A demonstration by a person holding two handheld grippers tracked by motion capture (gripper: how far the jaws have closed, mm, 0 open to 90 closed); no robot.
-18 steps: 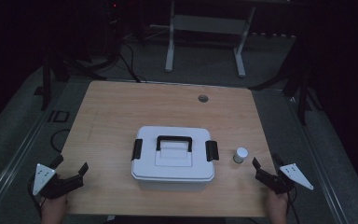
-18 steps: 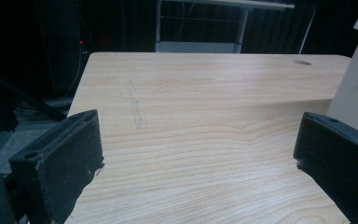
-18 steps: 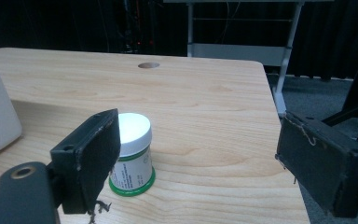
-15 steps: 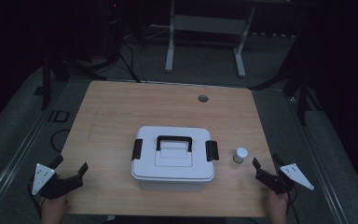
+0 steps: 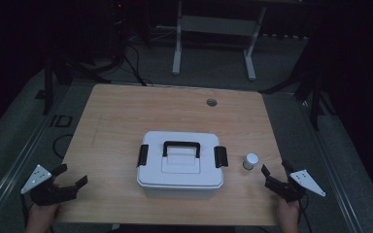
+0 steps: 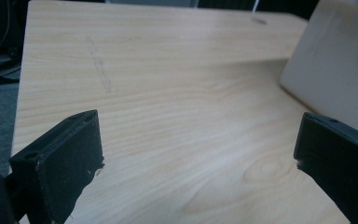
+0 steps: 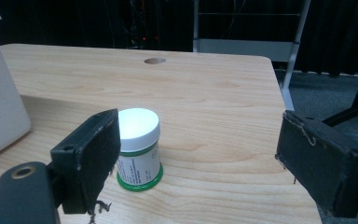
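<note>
Your bench is a big wooden top with a small round hole near its far edge. In the middle sits a white box with a black handle and a black clip at each end. Near its right end stands a little white jar with a white lid and a green ring at the bottom.

Your right hand-held gripper is at the near right corner. Its jaws are wide open and hold nothing. The jar is just ahead of it, close to its left jaw but not touching.

Your left hand-held gripper is at the near left corner. Its jaws are wide open too, with only bare wood between them. The box is well off to its right.
</note>
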